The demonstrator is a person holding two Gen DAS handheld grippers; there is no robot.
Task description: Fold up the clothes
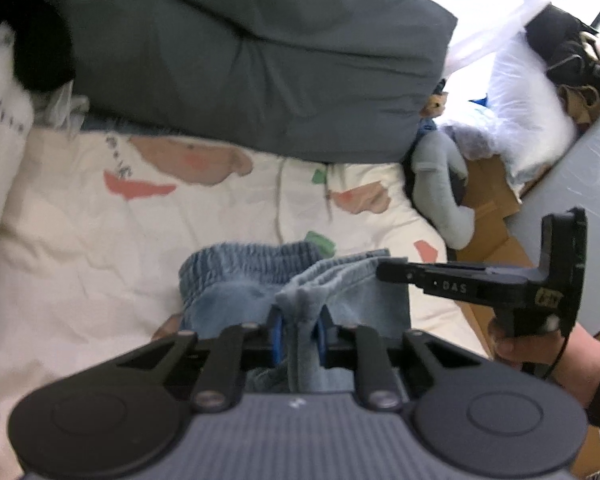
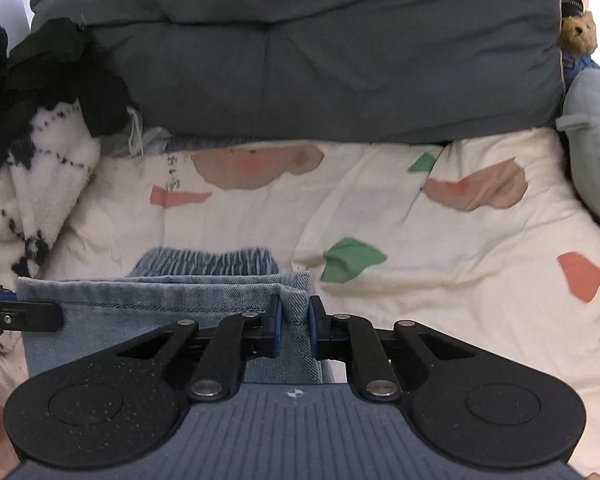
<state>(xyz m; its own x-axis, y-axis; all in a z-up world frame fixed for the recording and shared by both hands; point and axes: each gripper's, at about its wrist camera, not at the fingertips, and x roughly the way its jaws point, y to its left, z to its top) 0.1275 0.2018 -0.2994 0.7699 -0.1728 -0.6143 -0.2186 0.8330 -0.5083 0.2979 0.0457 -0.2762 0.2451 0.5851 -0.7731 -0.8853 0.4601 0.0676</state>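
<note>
Pale blue denim trousers with an elastic waistband lie on the cream patterned bedsheet, below the grey quilt. Left gripper and right gripper each pinch a hem corner; lift both evenly, keeping the edge taut.

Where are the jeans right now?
The jeans lie at the near edge of the patterned bedsheet, below the grey pillow, their hem pinched by the left hand-held gripper and right hand-held gripper.

A bedroom at home: a cream printed bedsheet covers the bed, a grey duvet lies bunched along its far edge, and a teddy bear sits at the far right corner.
</note>
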